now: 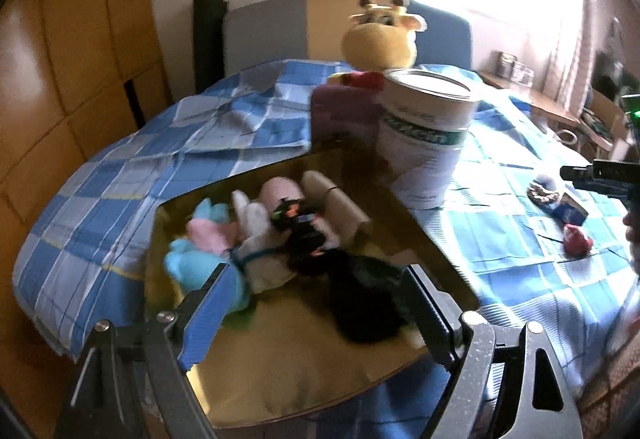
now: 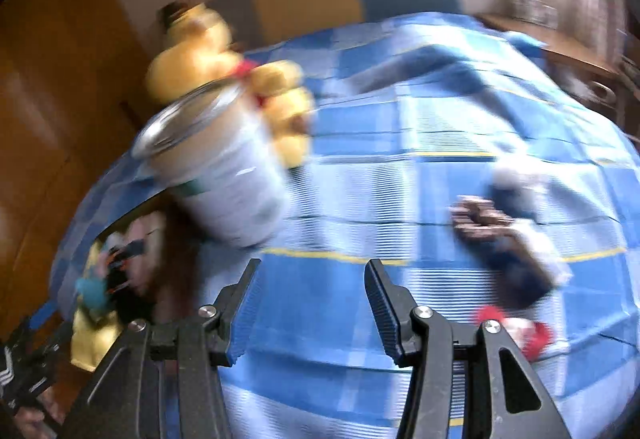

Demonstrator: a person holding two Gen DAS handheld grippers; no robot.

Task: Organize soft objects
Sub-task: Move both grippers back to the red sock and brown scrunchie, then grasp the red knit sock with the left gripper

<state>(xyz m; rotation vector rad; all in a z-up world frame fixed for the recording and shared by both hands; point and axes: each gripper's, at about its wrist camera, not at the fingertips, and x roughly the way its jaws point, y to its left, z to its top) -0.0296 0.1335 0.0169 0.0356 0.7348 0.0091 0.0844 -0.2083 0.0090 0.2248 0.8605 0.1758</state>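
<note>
Nearest me, my left gripper [image 1: 316,303] hangs wide open and empty over the shallow gold tray [image 1: 280,379] of rolled socks [image 1: 256,235] on the blue checked cloth [image 1: 160,143]; my right gripper [image 2: 312,279], half open, grips nothing.

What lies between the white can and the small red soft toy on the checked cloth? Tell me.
Nothing: in the left wrist view only bare blue checked cloth runs from the white can to the small red soft toy.

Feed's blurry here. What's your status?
Left gripper open over tray of soft toys. Right gripper open, empty. Tin beside tray.
</note>
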